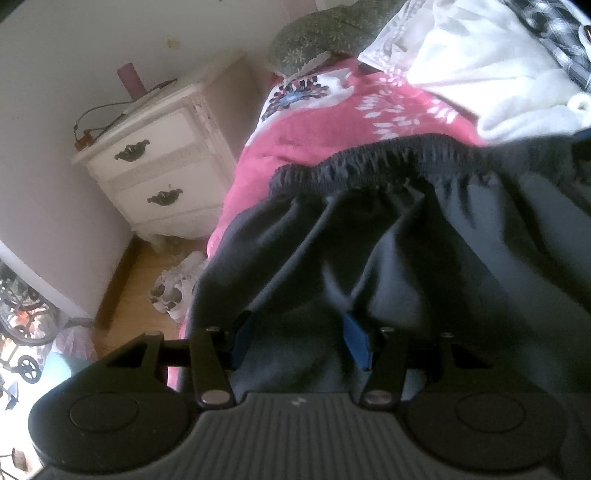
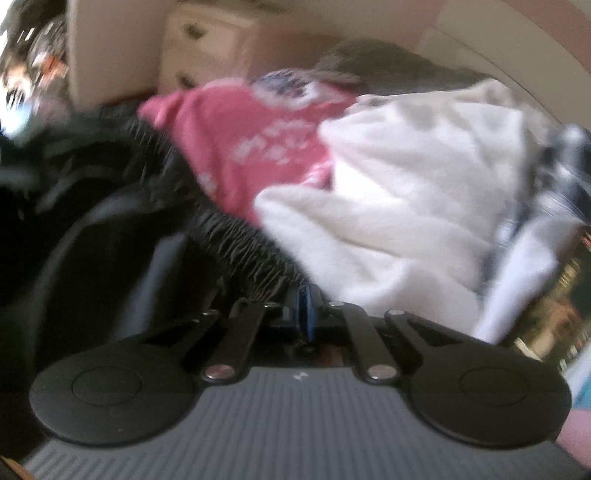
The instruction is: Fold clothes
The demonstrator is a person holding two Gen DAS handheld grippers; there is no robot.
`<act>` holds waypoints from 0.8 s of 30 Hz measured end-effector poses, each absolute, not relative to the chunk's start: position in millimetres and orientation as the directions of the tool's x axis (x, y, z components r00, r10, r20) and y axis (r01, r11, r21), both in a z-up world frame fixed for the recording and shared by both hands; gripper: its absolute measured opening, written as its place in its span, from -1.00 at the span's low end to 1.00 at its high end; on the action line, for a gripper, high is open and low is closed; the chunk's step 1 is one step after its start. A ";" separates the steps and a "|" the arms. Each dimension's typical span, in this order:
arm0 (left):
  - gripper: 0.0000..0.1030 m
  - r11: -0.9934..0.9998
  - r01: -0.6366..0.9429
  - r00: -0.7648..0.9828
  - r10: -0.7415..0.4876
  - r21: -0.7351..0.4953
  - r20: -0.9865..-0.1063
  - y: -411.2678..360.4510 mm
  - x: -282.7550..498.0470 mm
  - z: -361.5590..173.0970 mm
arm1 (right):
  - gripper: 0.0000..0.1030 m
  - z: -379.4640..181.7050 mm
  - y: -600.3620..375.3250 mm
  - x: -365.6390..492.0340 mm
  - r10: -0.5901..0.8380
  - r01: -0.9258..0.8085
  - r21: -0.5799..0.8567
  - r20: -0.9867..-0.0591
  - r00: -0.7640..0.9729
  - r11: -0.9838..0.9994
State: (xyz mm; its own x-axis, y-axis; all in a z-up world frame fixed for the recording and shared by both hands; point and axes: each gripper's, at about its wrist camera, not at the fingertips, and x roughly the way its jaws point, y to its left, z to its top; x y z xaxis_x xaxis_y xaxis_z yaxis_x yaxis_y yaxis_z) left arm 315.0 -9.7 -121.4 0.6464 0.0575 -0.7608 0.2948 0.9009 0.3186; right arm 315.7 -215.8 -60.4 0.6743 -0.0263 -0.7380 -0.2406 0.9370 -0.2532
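Note:
A dark garment (image 1: pixel 406 240) with a gathered elastic waistband (image 1: pixel 369 162) lies spread on a pink flowered blanket (image 1: pixel 314 122). My left gripper (image 1: pixel 297 341) rests low on the garment's cloth, jaws apart, with fabric lying between the blue pads (image 1: pixel 356 343); the inner face of one pad shows bare. In the blurred right wrist view the same garment (image 2: pixel 110 240) fills the left side. Its waistband (image 2: pixel 240 240) runs down into my right gripper (image 2: pixel 304 308), whose pads are pressed together on the band's end.
A white fleece item (image 1: pixel 480 74) and plaid cloth (image 1: pixel 554 33) are heaped beyond the waistband; the fleece (image 2: pixel 406 203) lies right beside my right gripper. A white nightstand (image 1: pixel 155 166) stands left of the bed, with shoes (image 1: pixel 177 291) on the wooden floor.

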 end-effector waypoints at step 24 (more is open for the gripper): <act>0.11 0.926 0.272 0.651 0.023 0.261 -0.759 0.3 312.2 -112.6 | -0.53 -39.0 -210.9 260.8 0.029 -0.226 -0.190 -0.701 0.713 0.956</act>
State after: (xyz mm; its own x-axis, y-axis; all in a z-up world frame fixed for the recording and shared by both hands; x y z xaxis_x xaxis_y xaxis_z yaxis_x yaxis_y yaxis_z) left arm 312.2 0.3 -112.6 0.6511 0.0228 -0.7587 0.2717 0.9263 0.2611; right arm 260.8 -210.9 -39.0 0.7128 0.0291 -0.7008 -0.2256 0.9555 -0.1898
